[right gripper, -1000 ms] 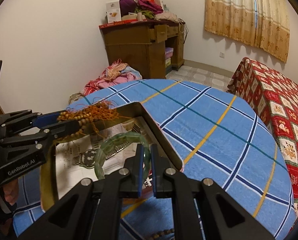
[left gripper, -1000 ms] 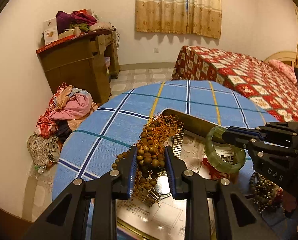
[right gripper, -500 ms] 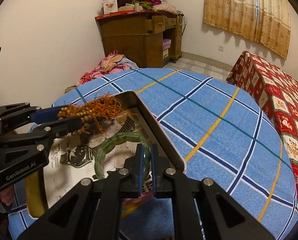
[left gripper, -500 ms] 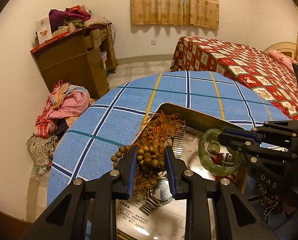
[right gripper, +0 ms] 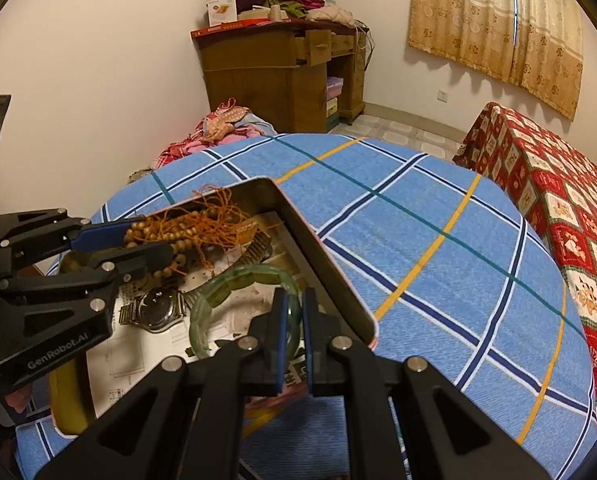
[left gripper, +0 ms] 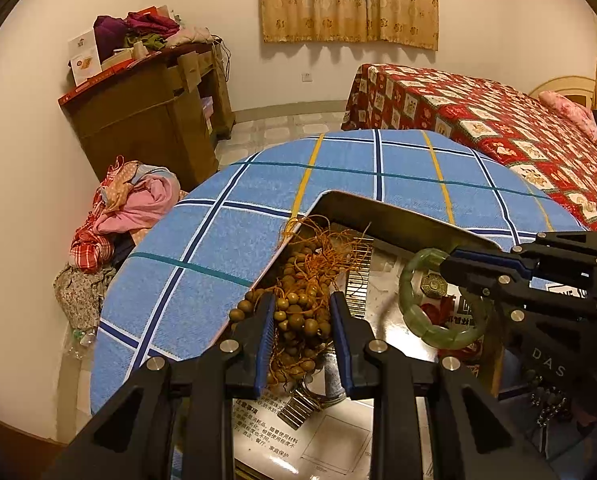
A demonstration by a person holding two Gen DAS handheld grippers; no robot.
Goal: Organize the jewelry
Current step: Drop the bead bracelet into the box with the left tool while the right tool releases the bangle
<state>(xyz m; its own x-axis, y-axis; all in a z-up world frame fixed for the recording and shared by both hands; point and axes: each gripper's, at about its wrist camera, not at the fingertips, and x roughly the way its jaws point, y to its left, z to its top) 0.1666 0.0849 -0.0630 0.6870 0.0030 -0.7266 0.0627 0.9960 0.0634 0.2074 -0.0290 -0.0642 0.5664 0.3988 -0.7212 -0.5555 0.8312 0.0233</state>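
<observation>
Both tongs have come lower toward the tin box (right gripper: 318, 248) since a second ago. Left gripper (left gripper: 302, 316) pinches the wooden bead string (left gripper: 298, 312), its orange tassel trailing ahead over the box's far corner. Right gripper (right gripper: 294, 320), pressed nearly together, pinches the jade bangle (right gripper: 206, 300) just above the paper lining, a wristwatch (right gripper: 154, 308) lying between the two. Depositing seems underway; next, each should spread over free lining.
</observation>
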